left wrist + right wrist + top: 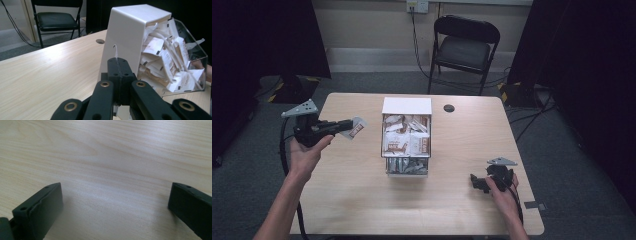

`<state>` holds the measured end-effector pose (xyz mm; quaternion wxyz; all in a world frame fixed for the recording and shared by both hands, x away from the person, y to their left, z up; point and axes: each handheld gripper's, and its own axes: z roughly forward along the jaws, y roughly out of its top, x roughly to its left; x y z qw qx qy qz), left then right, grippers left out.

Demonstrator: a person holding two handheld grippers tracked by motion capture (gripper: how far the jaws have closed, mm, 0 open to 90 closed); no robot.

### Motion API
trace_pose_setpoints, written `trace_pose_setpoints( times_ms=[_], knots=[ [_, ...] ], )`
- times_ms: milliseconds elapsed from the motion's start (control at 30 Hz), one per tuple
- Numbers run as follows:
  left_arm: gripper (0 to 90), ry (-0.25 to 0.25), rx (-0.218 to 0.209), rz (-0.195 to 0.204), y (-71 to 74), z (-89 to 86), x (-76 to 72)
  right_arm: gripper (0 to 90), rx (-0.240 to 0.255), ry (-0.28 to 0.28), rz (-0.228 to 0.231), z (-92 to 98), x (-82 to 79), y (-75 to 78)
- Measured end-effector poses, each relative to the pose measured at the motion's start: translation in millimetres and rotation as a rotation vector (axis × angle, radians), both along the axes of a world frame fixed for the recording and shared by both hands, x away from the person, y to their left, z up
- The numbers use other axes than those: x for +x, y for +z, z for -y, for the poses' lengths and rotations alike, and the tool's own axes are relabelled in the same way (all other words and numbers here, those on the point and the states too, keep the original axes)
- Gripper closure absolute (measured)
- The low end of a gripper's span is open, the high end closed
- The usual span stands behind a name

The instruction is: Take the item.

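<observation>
A white and clear dispenser box [406,106] stuffed with several white-and-brown packets [406,137] stands at the middle of the wooden table [352,180]. Left of it, my left gripper [346,126] is shut on one such packet [355,128], held above the table's left part. In the left gripper view the black jaws [117,65] are pressed together and the packet's thin white edge [115,51] sticks up between them, with the box [127,32] just behind. My right gripper [478,182] rests low at the table's right front, its jaws wide apart over bare wood with nothing between the fingers [41,207].
A round cable hole [449,108] lies in the table right of the box. A black folding chair [466,47] stands beyond the far edge. Dark curtains hang at both sides. Cables run across the grey floor.
</observation>
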<state>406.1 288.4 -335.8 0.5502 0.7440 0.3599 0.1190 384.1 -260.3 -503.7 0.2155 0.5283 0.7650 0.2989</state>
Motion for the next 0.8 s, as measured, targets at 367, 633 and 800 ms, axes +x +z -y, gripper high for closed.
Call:
trace_pose_setpoints(
  times_ms=[367, 633, 800],
  knots=[
    [90.0, 0.002, 0.039, -0.041, -15.4, 5.9, 7.0, 0.0, 0.0, -0.001, -0.001, -0.1, -0.1, 0.1],
    [90.0, 0.008, 0.043, -0.065, -29.0, 7.0, 11.9, 0.0, 0.001, 0.0, -0.001, -0.1, 0.0, 0.1],
    [90.0, 0.015, 0.051, -0.075, -36.5, 7.8, 13.9, 0.0, 0.001, 0.0, -0.001, -0.1, 0.0, 0.1]
  ],
)
